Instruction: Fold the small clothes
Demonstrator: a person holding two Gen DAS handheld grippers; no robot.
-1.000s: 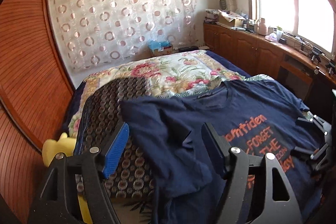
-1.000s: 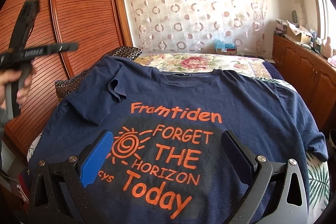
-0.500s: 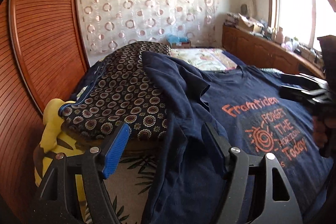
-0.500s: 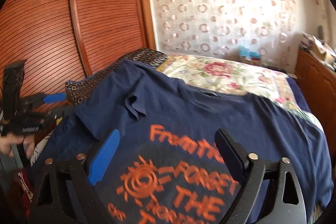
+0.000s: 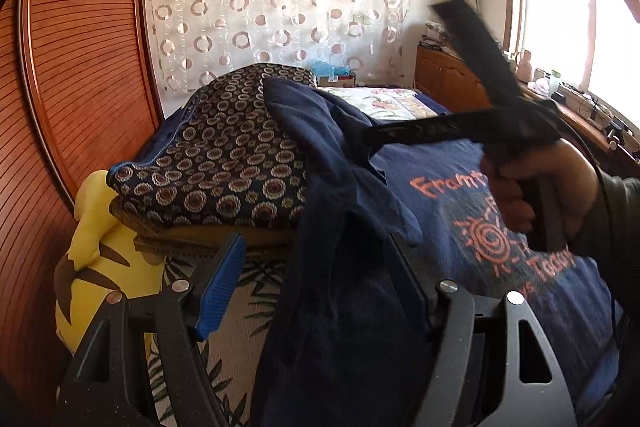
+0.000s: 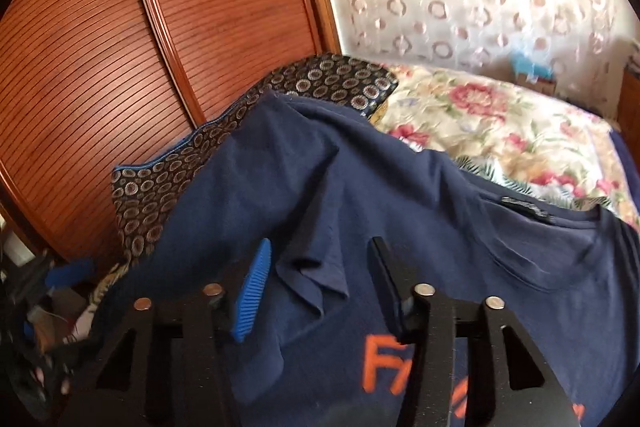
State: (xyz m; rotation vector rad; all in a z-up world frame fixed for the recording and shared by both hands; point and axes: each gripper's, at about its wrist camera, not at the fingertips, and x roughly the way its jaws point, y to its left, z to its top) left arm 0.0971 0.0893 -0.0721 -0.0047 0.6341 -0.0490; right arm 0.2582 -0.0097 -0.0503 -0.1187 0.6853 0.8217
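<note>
The left gripper point(image 5: 316, 283) stands fairly wide, its ribbed blue pad clear at nine o'clock of a hanging fold of the navy cotton T-shirt with orange lettering point(image 5: 440, 211); whether its dark right finger touches the cloth I cannot tell. The right gripper point(image 6: 316, 279) has its jaws closing around a small crumpled peak of the shirt's sleeve point(image 6: 316, 275), pads not yet pressing it. The shirt lies spread over the flowered quilt point(image 6: 500, 123) on the bed, its sleeve draped over a dark cushion patterned with rings point(image 5: 224, 163). A soft yellow plush toy point(image 5: 92, 267) sits at eight o'clock, beside the ribbed reddish wooden wardrobe door point(image 6: 120, 39).
</note>
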